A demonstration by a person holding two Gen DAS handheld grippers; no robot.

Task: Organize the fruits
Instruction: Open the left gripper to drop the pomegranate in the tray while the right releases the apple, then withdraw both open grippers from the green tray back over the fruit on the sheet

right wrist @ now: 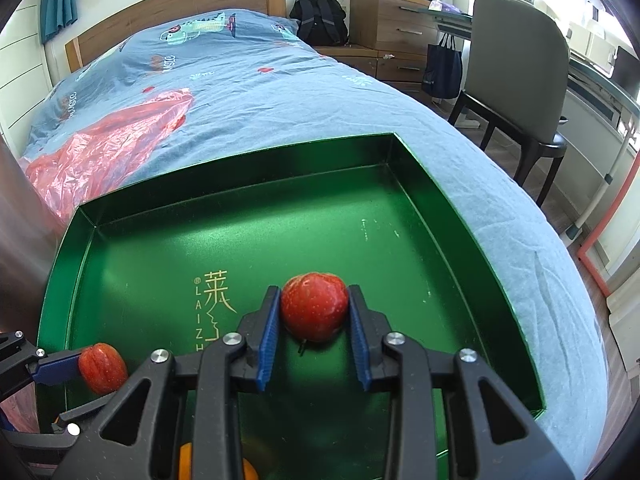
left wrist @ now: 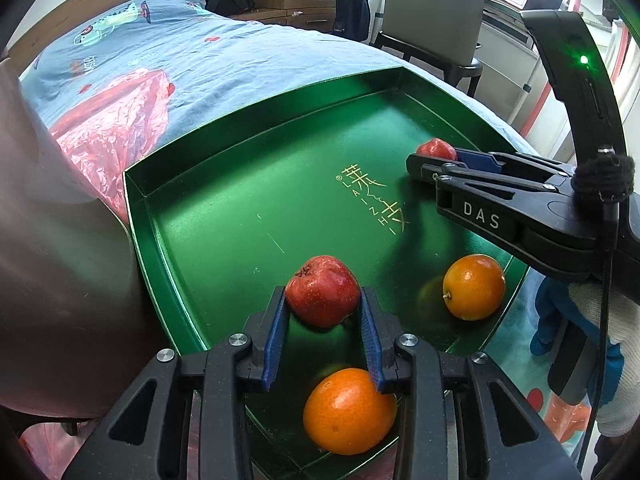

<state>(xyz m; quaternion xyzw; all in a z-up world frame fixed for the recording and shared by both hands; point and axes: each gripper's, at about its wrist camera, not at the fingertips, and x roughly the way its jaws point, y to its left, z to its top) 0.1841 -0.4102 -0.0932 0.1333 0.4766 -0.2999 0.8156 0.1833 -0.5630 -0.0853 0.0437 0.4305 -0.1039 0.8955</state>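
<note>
A green metal tray [left wrist: 136, 196] lies on the bed; it also shows in the right wrist view [right wrist: 460, 216]. My left gripper [left wrist: 323, 300] is shut on a red apple [left wrist: 322, 296] just over the tray's near part. My right gripper [right wrist: 314, 308] is shut on another red apple [right wrist: 314, 306] over the tray's middle; it shows at the right of the left wrist view [left wrist: 434, 158]. Two oranges lie in the tray: one [left wrist: 474, 286] at the right, one [left wrist: 349, 410] under my left gripper. The left apple [right wrist: 102, 368] shows at lower left.
A crumpled red plastic bag [right wrist: 104, 152] lies on the blue bedsheet [right wrist: 260, 80] left of the tray. A grey chair [right wrist: 520, 80], a wooden dresser [right wrist: 392, 28] and a desk stand to the right of the bed. A metallic surface [left wrist: 48, 240] fills the left.
</note>
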